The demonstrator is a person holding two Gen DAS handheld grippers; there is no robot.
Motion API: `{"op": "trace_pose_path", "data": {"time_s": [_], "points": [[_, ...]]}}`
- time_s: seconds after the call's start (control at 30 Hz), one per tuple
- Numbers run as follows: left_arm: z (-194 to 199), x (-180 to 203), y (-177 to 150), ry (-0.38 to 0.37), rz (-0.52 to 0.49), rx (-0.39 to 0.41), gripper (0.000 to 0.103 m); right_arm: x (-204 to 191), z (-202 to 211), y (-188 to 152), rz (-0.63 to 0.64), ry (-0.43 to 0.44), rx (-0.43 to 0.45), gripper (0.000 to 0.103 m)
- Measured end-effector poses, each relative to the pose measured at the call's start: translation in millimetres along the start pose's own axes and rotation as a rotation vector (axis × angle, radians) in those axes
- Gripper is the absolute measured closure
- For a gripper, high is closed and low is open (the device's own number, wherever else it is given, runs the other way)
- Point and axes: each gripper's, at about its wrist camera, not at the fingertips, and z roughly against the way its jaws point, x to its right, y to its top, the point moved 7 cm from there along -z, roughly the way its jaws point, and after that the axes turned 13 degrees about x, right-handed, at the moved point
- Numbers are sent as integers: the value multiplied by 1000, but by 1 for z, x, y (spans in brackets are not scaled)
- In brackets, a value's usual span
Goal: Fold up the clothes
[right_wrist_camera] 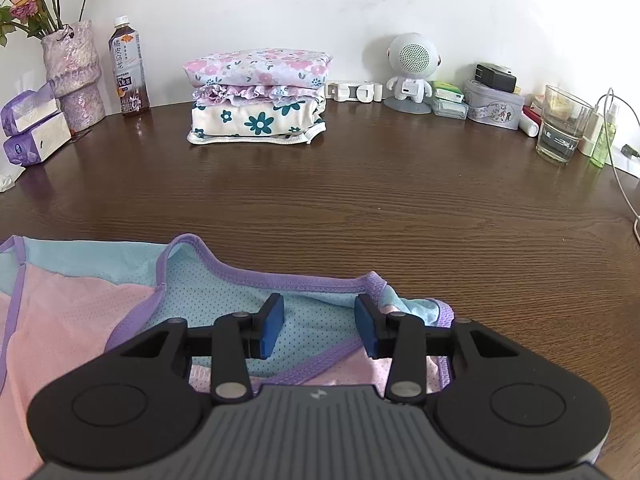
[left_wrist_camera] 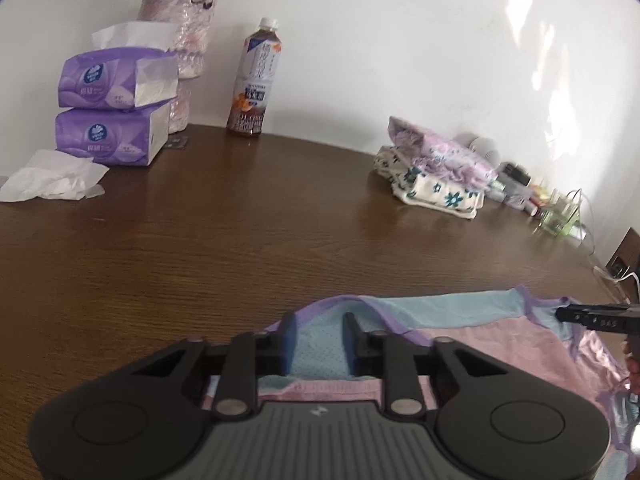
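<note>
- Brown wooden table [right_wrist_camera: 360, 200], folded floral stack [right_wrist_camera: 258, 96] at the wall.
- Pink-and-blue mesh garment [right_wrist_camera: 80, 312] lies at the near edge, long axis sideways.
- Left gripper [left_wrist_camera: 320, 344] and right gripper [right_wrist_camera: 319, 322] both gape (nothing pinched), each over a purple-trimmed edge.

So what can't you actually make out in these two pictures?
- Garment: its near part is hidden under the gripper bodies in both views, and the left edge cuts it off in the right wrist view.
- Right gripper: in the left wrist view only its tip shows, cut off by the right edge.
- Bottle: label text too small to read.
- Clutter by the glass: blurred in the left wrist view.
</note>
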Motion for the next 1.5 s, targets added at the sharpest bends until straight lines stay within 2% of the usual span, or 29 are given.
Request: {"op": "trace_pose_path", "data": {"time_s": [0.3, 0.4, 0.43, 0.5, 0.57, 0.63, 0.7, 0.83, 0.9, 1.07, 1.17, 1.23, 1.33, 1.43, 1.5], "points": [[-2, -15, -5, 77, -34, 6, 98, 1, 1, -2, 5, 11, 17, 63], [2, -16, -5, 54, -13, 20, 97, 0, 1, -2, 6, 6, 23, 63], [4, -15, -5, 43, 0, 21, 88, 0, 1, -1, 5, 7, 19, 63], [15, -12, 0, 24, 10, 50, 78, 0, 5, 2, -23, 24, 3, 63], [33, -4, 6, 8, -11, 87, 73, -3, 22, 10, -71, 54, 51, 63], [50, 4, 2, -12, -40, 92, 69, -11, 43, 12, -54, 72, 79, 62], [61, 10, -10, -22, -69, 60, 69, -17, 58, 8, -30, 83, 80, 62], [65, 15, -38, -6, -108, -24, 72, -22, 65, -17, 15, 86, 18, 62], [68, 13, -42, 7, -104, -16, 73, -17, 63, -29, 7, 57, -1, 62], [81, 2, -47, 56, -158, -17, 82, -7, 66, -36, -6, 11, 39, 62], [86, -4, -48, 57, -172, -10, 82, -6, 67, -38, -4, 7, 57, 61], [88, -6, -47, 51, -142, -12, 81, -5, 68, -38, -11, 10, 65, 61], [96, -3, -41, 30, -107, 12, 73, -3, 75, -36, -62, 30, 73, 60], [94, 1, -27, 56, -147, 46, 73, -4, 79, -31, -48, 22, 103, 59], [83, 1, -17, 69, -155, 38, 75, -4, 78, -28, -33, 4, 107, 59]]}}
